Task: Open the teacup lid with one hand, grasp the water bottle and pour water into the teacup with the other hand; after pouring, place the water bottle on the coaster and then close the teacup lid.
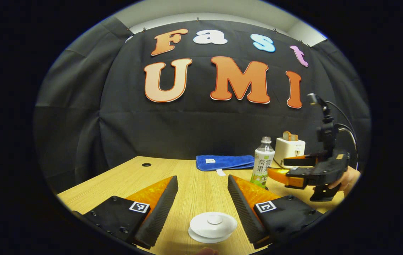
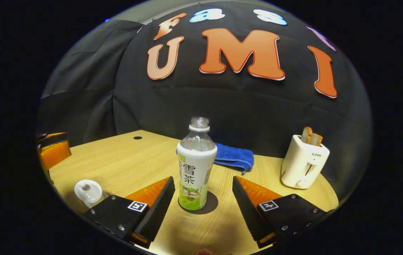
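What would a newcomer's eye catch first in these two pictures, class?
The clear plastic bottle with a green-and-white label stands upright on a dark round coaster, centred ahead of the open right hand-held gripper. The white lidded teacup sits between the open left hand-held gripper's fingers.

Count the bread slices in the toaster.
2. Both slices stand side by side in the toaster slot: one on the left, one on the right. More may sit hidden lower in the slot.
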`<act>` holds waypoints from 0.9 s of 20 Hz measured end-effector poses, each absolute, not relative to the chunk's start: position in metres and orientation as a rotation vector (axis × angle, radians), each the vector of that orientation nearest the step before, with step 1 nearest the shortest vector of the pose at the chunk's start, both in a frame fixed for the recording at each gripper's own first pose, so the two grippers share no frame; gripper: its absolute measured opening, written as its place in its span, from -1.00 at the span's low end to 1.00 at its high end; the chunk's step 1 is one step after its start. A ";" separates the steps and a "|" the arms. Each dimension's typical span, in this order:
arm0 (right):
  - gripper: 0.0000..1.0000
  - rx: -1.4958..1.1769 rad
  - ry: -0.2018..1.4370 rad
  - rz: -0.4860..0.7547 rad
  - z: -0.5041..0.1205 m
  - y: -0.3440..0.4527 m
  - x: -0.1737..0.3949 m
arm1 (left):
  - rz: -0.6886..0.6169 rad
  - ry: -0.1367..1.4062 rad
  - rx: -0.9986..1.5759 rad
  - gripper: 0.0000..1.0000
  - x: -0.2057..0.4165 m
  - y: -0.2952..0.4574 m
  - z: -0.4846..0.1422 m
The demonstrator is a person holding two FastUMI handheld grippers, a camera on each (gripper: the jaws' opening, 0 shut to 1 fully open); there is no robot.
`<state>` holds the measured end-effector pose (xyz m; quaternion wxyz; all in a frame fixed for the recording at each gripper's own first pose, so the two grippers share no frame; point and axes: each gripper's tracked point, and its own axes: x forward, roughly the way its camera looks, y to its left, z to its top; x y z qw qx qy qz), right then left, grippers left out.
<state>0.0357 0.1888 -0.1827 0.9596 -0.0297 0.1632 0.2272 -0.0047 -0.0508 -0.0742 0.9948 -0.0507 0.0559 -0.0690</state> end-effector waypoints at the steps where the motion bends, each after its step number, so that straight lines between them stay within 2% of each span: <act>1: 0.96 -0.049 0.285 0.454 -0.169 0.183 0.031 | -0.137 0.103 -0.105 0.86 -0.005 -0.052 -0.068; 8: 0.97 0.027 0.097 0.320 -0.089 0.135 0.004 | -0.122 -0.008 -0.102 0.82 -0.010 -0.059 -0.016; 11: 0.96 0.002 -0.004 0.251 -0.064 0.119 -0.006 | -0.101 -0.048 -0.116 0.89 -0.014 -0.055 0.003; 12: 0.96 -0.016 -0.019 0.231 -0.060 0.115 -0.010 | -0.094 -0.055 -0.115 0.82 -0.015 -0.053 0.008; 18: 0.96 0.016 -0.038 0.216 -0.047 0.122 -0.036 | -0.063 -0.095 -0.125 0.88 -0.014 -0.046 0.012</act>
